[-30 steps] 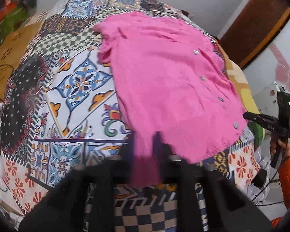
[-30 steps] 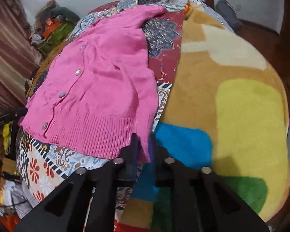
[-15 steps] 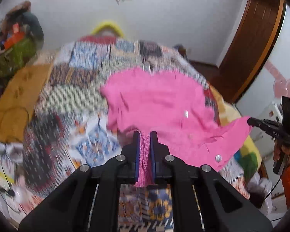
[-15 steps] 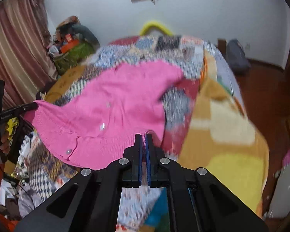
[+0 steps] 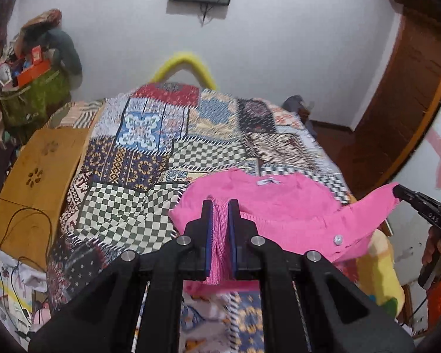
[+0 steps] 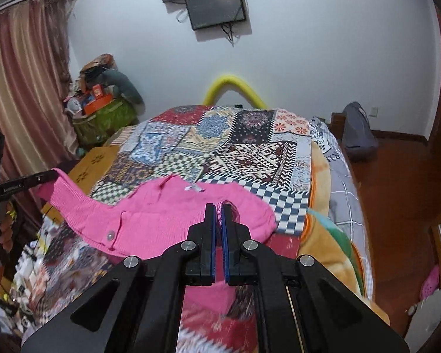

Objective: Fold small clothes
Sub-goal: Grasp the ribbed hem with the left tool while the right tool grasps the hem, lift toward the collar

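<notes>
A small pink knit cardigan with buttons hangs lifted over the patchwork bedspread. My left gripper is shut on its ribbed hem at one corner. My right gripper is shut on the other hem corner; the cardigan stretches left from it. Each gripper shows at the edge of the other's view, the right gripper in the left wrist view and the left gripper in the right wrist view. The collar label faces up at the far side.
A wooden lap desk lies at the bed's left edge with cables and clutter below. A yellow and orange blanket covers the bed's right side. A wooden floor and a door are on the right. A cluttered green bag stands by the curtain.
Both grippers have lifted the cardigan's hem off the bed and carried it up and forward toward the collar. The views have tilted up from the bed to the far wall.
</notes>
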The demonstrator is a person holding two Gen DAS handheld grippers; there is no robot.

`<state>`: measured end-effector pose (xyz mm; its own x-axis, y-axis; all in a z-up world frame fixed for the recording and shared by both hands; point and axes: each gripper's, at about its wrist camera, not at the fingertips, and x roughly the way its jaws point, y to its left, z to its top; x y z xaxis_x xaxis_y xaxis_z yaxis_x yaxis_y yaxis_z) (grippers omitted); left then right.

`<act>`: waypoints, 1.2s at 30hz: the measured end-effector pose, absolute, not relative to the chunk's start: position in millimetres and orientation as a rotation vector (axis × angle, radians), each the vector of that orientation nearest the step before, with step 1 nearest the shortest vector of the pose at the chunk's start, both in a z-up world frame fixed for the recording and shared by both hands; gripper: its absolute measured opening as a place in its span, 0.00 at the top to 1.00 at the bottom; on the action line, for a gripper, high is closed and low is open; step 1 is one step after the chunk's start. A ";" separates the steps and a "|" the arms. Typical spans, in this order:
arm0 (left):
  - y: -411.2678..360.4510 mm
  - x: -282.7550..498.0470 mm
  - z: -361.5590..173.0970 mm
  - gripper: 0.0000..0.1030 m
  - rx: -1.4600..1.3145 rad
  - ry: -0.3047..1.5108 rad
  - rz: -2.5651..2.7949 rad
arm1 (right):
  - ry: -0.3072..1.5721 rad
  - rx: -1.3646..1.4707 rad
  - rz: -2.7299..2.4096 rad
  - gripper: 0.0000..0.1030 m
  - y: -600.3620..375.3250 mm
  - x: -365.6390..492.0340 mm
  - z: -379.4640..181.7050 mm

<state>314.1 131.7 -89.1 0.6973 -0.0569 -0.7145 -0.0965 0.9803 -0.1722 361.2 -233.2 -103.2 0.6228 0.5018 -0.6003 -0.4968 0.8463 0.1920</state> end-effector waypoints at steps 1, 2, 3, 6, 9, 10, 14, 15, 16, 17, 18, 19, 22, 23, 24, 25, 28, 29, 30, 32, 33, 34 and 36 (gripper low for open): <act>134.9 325.2 -98.0 0.91 -0.206 0.821 0.029 | 0.705 0.003 0.566 0.97 -229.3 371.2 -109.0; 136.2 331.6 -104.4 0.91 -0.208 0.835 0.034 | 0.717 -0.003 0.560 0.97 -226.7 379.1 -113.6; 139.7 347.1 -118.4 0.91 -0.209 0.867 0.043 | 0.731 -0.010 0.554 0.97 -223.4 388.1 -119.1; 143.1 373.4 -148.6 0.91 -0.202 0.929 0.056 | 0.779 -0.025 0.535 0.97 -213.6 417.3 -138.4; 147.1 400.2 -179.2 0.91 -0.197 0.989 0.065 | 0.822 -0.032 0.515 0.97 -206.6 442.8 -157.7; 149.5 411.0 -189.9 0.91 -0.202 1.008 0.062 | 0.838 -0.036 0.504 0.97 -204.1 452.1 -166.1; 156.0 433.4 -206.1 0.91 -0.228 1.021 0.068 | 0.861 -0.046 0.482 0.97 -202.9 475.0 -179.4; 157.5 436.0 -207.3 0.91 -0.228 1.018 0.067 | 0.865 -0.042 0.479 0.97 -203.5 478.1 -181.4; 159.1 437.9 -206.9 0.89 -0.220 1.012 0.071 | 0.868 -0.037 0.477 0.97 -204.5 479.9 -182.0; 160.4 437.8 -204.8 0.85 -0.205 1.004 0.082 | 0.868 -0.035 0.477 0.97 -205.8 479.8 -181.1; 162.1 437.8 -202.9 0.82 -0.196 0.998 0.089 | 0.865 -0.042 0.477 0.96 -206.2 478.0 -179.4; 164.6 434.8 -198.9 0.71 -0.184 0.986 0.102 | 0.863 -0.053 0.472 0.95 -206.5 477.8 -178.0; 171.1 421.4 -187.2 0.52 -0.189 0.944 0.115 | 0.867 -0.067 0.479 0.80 -209.2 471.0 -171.3; 172.8 414.3 -183.9 0.52 -0.187 0.940 0.114 | 0.867 -0.060 0.487 0.70 -212.8 463.6 -166.4; 173.1 408.9 -182.8 0.52 -0.182 0.946 0.110 | 0.865 -0.055 0.492 0.68 -214.3 461.5 -165.6; 173.0 402.1 -182.8 0.52 -0.177 0.955 0.103 | 0.860 -0.052 0.502 0.66 -217.7 452.7 -161.4; 166.8 380.3 -189.4 0.52 -0.146 0.994 0.079 | 0.867 -0.057 0.520 0.66 -222.7 434.9 -159.1; 163.2 372.5 -193.4 0.52 -0.133 1.010 0.066 | 0.874 -0.053 0.526 0.66 -224.2 430.3 -159.9; 158.2 364.5 -198.1 0.52 -0.123 1.026 0.048 | 0.883 -0.041 0.535 0.66 -227.7 423.1 -160.8; 149.9 351.8 -208.2 0.52 -0.108 1.055 0.018 | 0.912 -0.022 0.553 0.65 -232.1 412.5 -166.9; 143.4 343.5 -216.9 0.52 -0.098 1.076 0.001 | 0.930 -0.017 0.562 0.65 -234.1 405.6 -171.5; 140.0 339.0 -222.8 0.52 -0.094 1.090 -0.006 | 0.943 -0.017 0.570 0.63 -235.1 398.9 -176.3; 134.4 331.4 -238.6 0.52 -0.100 1.127 -0.009 | 0.970 -0.033 0.578 0.57 -234.0 387.8 -186.9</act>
<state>331.4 134.4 -238.6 0.4301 -0.0577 -0.9010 -0.0432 0.9955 -0.0843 387.8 -234.0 -186.9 0.4281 0.4479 -0.7849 -0.4769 0.8497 0.2248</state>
